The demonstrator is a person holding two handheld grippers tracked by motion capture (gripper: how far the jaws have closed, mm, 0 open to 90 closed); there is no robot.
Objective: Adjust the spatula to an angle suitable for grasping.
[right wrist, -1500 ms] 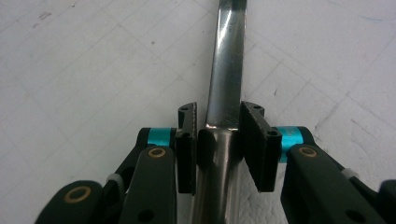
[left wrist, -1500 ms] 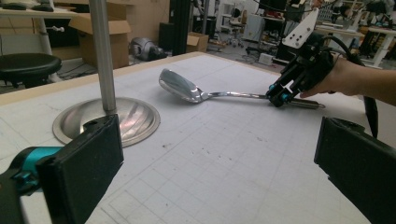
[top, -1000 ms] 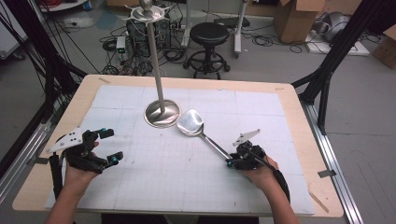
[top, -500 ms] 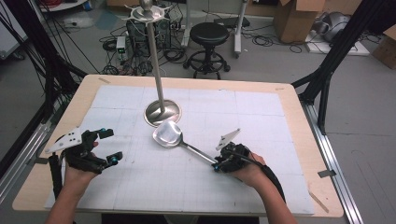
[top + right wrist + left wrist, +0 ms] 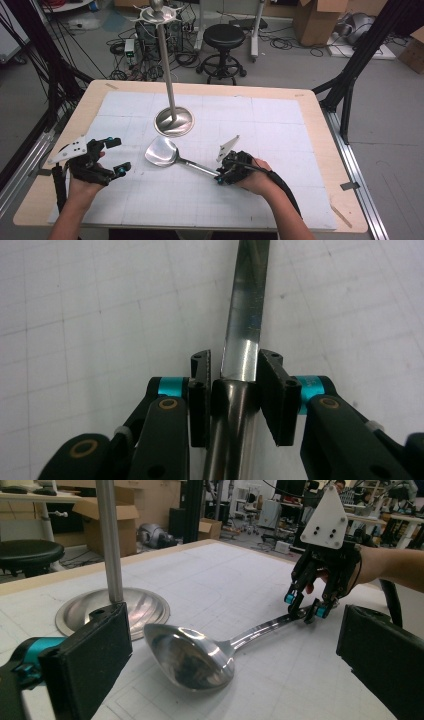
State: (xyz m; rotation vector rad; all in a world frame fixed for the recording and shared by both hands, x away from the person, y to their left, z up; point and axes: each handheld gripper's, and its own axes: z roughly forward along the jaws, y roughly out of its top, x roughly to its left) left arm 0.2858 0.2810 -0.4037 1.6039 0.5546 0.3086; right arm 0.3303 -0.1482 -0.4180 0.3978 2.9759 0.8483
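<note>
A white gridded mat (image 5: pixel 210 200) is covering a wooden table (image 5: pixel 320 150) in a workshop; a black stool (image 5: pixel 223 37), cardboard boxes (image 5: pixel 320 20) and tangled cables are sitting on the grey floor beyond. A tall metal stand (image 5: pixel 172 117) is rising from its round base near the mat's middle; the ladle (image 5: pixel 162 151) is lying just in front of that base, bowl toward the stand, handle running right toward the person. The right gripper (image 5: pixel 220 178) is gripping the handle's end, its jaws closing narrowly on the steel; the left gripper (image 5: pixel 117 156) is hovering over the mat to the left, well apart from the ladle, jaws standing wide with nothing between them. The left gripper view is showing the bowl (image 5: pixel 192 655) resting hollow-side up just beside the stand's base (image 5: pixel 112 612), with the right gripper (image 5: pixel 305 607) pinching the far handle; the right gripper view is showing the flat handle (image 5: pixel 242 340) seated between its pads (image 5: pixel 272 390), a detail too small to read from above.
</note>
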